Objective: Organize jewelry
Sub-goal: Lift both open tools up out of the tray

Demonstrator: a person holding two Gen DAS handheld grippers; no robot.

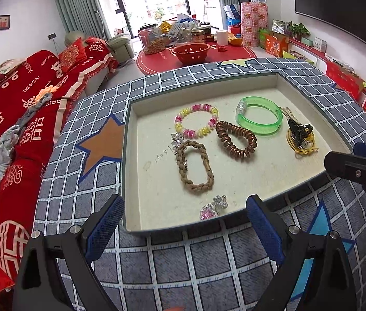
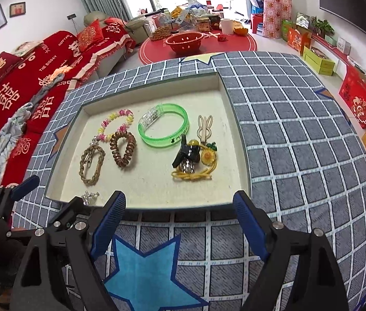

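A shallow cream tray (image 1: 154, 98) (image 2: 229, 103) sits on a grey checked cloth. In it lie a pink-and-yellow bead bracelet (image 1: 196, 124) (image 2: 116, 124), a green clear bangle (image 1: 259, 119) (image 2: 163, 129), a brown coil hair tie (image 1: 236, 141) (image 2: 122, 149), a tan braided bracelet (image 1: 195, 165) (image 2: 92, 163), a yellow and black hair-tie cluster (image 1: 299, 136) (image 2: 193, 159), and a pink crystal charm (image 1: 212, 208). My left gripper (image 1: 184, 229) is open and empty at the tray's near edge. My right gripper (image 2: 179, 223) is open and empty, also at the near edge.
The checked cloth (image 1: 208, 264) (image 2: 299, 155) has star patches. A red sofa (image 1: 14, 108) stands to the left. A round red table (image 1: 195, 54) with jars and a red bowl stands beyond. Red boxes (image 2: 359, 101) line the right wall.
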